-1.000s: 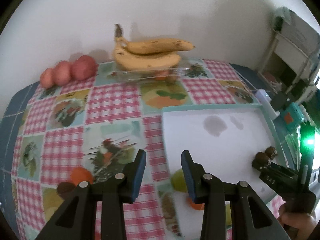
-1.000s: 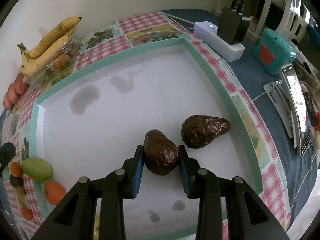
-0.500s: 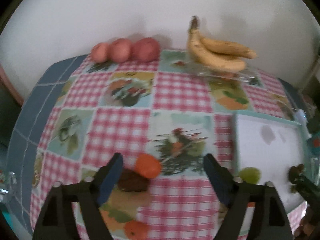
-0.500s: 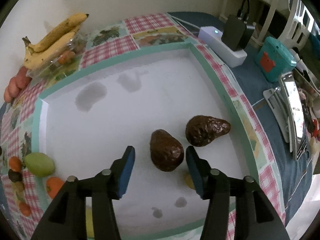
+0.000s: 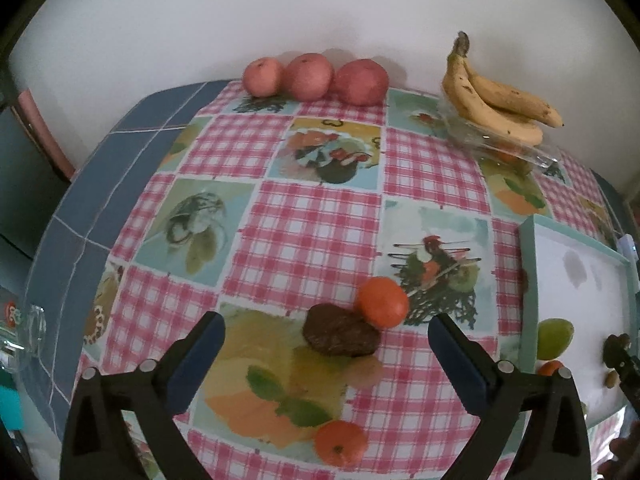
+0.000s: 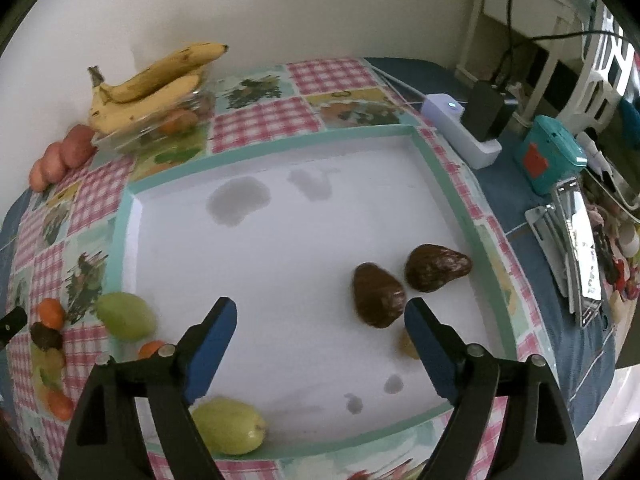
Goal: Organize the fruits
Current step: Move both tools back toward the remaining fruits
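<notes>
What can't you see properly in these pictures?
- Left wrist view: the clear container under the bananas; glare blurs what is inside.
- Left wrist view: the tray is cut off by the frame's right edge.
- Right wrist view: a small yellowish thing, half hidden behind the right gripper finger.
- Right wrist view: the apples are squashed at the left edge.

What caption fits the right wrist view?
Right tool opening above white teal-rimmed tray, two dark brown avocados released inside.

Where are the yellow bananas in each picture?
Left wrist view: the bananas lie at the upper right, on a clear container by the wall.
Right wrist view: the bananas lie at the upper left.
Shared landmark: the red apples to their left in both.
</notes>
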The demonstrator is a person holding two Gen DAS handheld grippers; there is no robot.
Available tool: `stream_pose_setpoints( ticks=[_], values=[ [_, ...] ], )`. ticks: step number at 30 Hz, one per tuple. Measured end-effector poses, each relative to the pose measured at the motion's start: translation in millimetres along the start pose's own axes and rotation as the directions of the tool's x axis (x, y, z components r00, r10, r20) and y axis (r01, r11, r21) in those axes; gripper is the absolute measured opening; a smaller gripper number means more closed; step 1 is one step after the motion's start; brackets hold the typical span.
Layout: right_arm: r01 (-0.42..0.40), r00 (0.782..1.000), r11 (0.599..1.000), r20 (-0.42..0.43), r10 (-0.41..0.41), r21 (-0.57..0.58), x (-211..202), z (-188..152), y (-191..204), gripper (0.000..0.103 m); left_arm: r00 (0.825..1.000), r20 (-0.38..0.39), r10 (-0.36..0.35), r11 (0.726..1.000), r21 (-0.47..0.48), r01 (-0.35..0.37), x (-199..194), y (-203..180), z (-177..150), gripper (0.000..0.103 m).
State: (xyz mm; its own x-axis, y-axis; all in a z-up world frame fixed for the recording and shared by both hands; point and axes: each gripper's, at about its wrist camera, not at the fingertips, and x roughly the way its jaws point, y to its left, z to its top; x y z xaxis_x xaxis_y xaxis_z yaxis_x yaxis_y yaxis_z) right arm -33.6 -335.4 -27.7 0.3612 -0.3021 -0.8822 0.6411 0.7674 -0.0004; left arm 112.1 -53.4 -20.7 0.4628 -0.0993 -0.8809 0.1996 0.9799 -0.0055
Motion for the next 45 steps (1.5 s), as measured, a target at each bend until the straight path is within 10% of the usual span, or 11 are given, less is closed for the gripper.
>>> stream_pose_setpoints(
  ticks=[30,45],
  values=[
    [-0.146,0.984,0.943,0.059,0.171,-0.301,-27.6,-27.0,148.1,0.087,1.0,-0.02,-0.006,0.968,-0.252,0.001,8.3,118.2,4.5,0.103],
    [-0.298,0.954,0.912,-0.051,0.296,-0.283,-9.4,-38.2,179.6,0.087,0.993,-0.108,0.056,0.983,-0.167,-0.074,40.0,117.7,8.3,0.103]
  ],
)
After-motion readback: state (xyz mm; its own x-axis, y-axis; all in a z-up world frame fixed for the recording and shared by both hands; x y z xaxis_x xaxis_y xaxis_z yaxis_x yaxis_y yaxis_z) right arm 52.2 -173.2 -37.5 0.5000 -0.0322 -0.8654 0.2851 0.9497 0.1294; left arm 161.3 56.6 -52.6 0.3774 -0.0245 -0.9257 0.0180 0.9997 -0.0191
